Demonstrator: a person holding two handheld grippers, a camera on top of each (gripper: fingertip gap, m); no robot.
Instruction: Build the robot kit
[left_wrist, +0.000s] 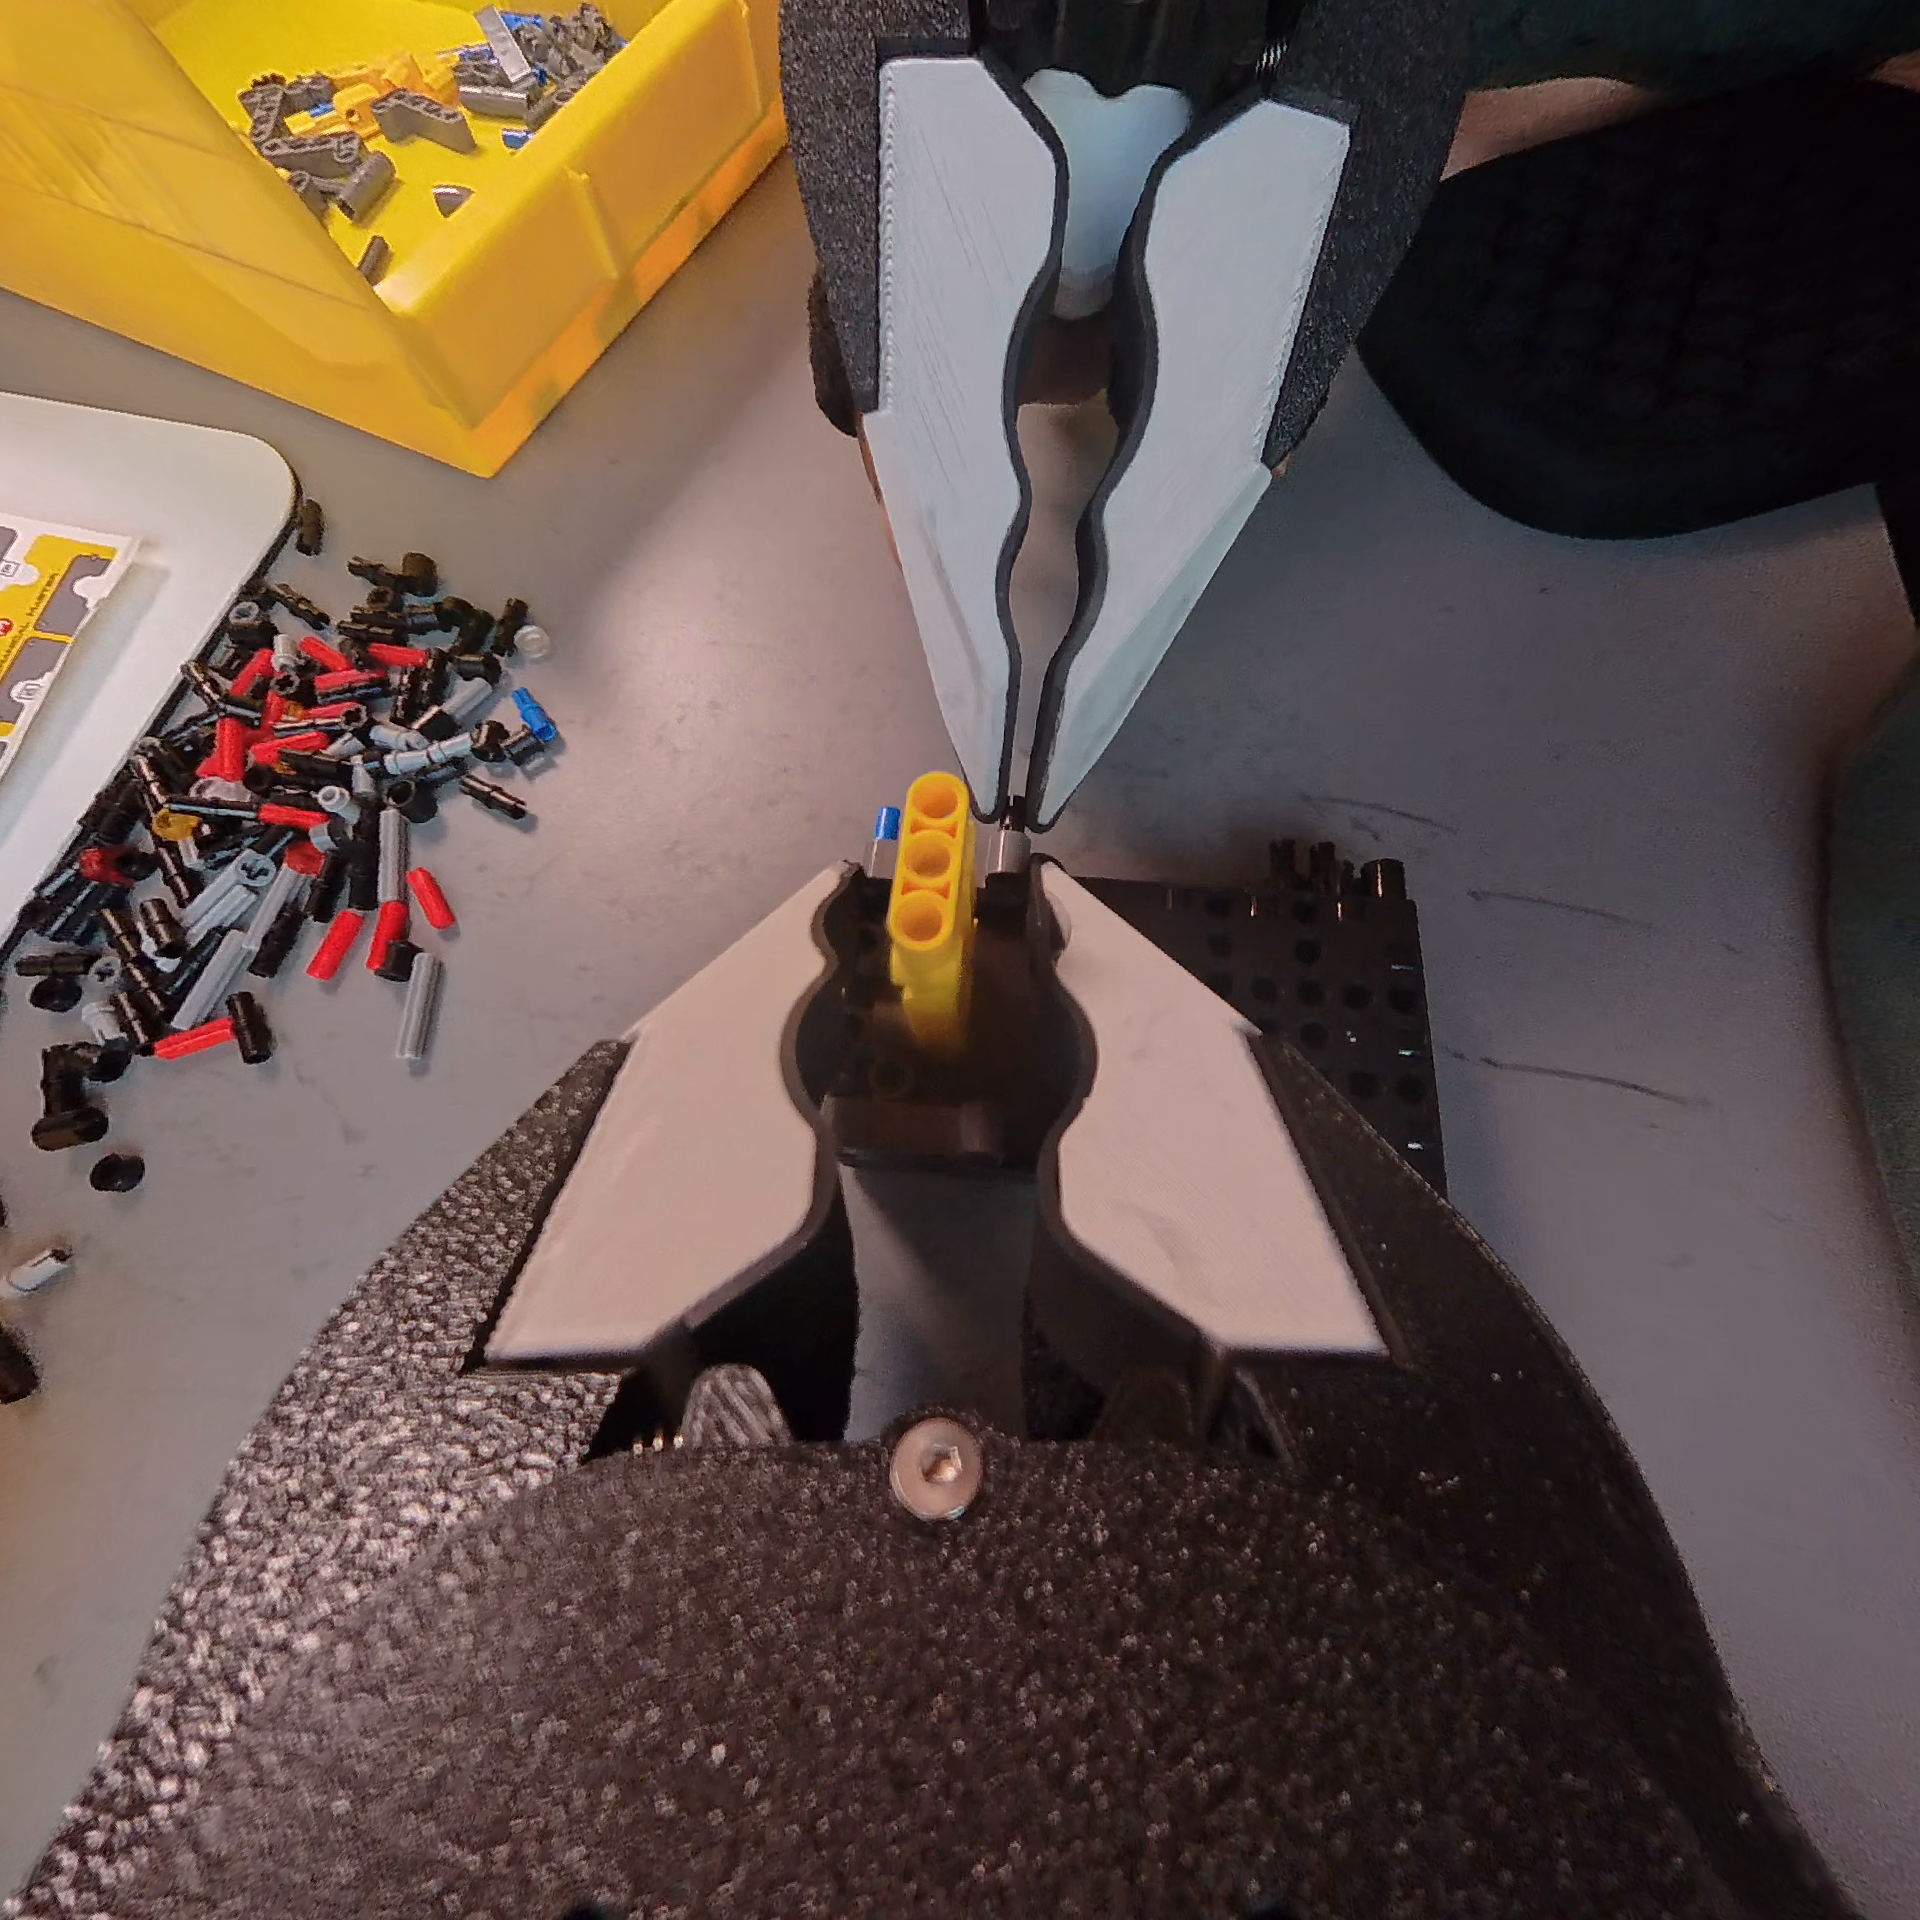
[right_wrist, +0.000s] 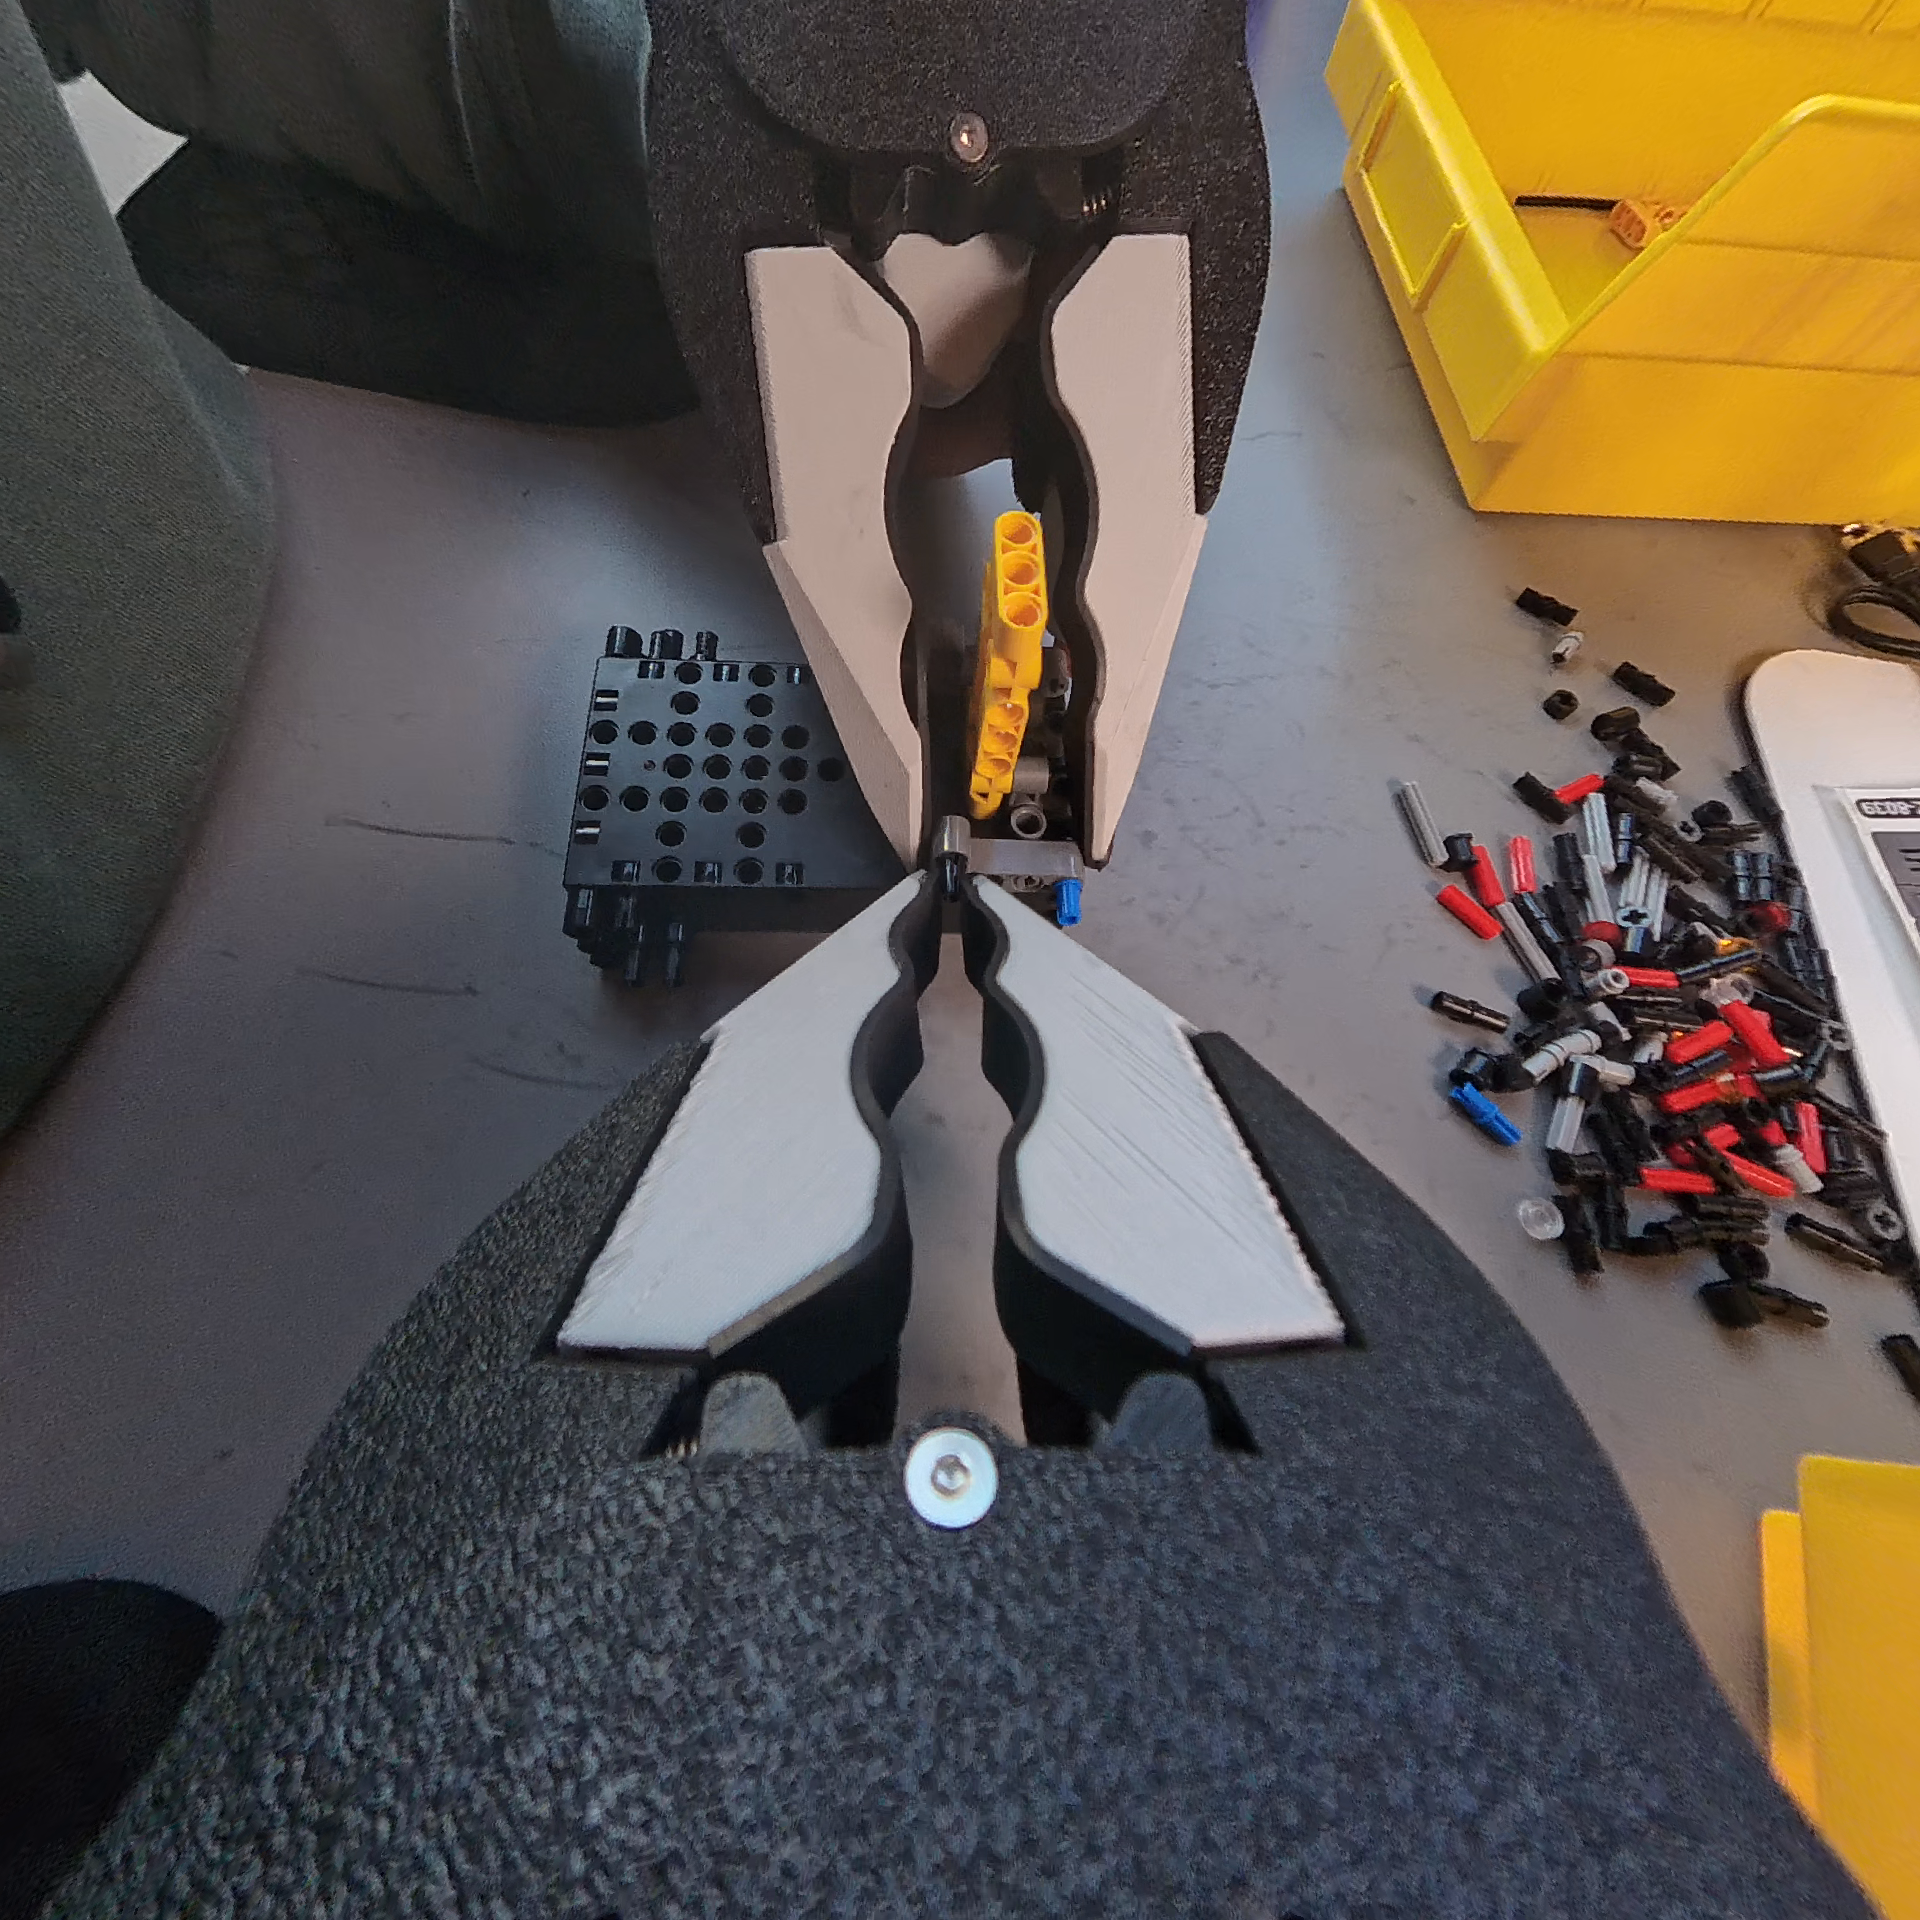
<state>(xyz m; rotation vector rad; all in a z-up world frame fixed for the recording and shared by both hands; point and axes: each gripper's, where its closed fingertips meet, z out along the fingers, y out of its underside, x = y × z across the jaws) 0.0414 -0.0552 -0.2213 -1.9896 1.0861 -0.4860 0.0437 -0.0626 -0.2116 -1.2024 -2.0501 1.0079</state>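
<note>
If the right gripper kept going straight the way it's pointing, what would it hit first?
Probably the small assembly held by the left gripper. The right gripper already pinches a black pin at its near grey end; depth is hard to judge.

pin pile (left_wrist: 270, 831) beside tray (left_wrist: 135, 499), before bin (left_wrist: 499, 343)

Left gripper (left_wrist: 940, 883) and right gripper (right_wrist: 948, 894): rough, grainy matt black plastic bodies, finely ridged grey plastic fingers; yellow beam (left_wrist: 928, 894) glossy plastic; tabletop (left_wrist: 1455, 748) matt grey, scuffed; yellow bin (left_wrist: 499, 281) at 11 o'clock smooth, shiny plastic.
</note>
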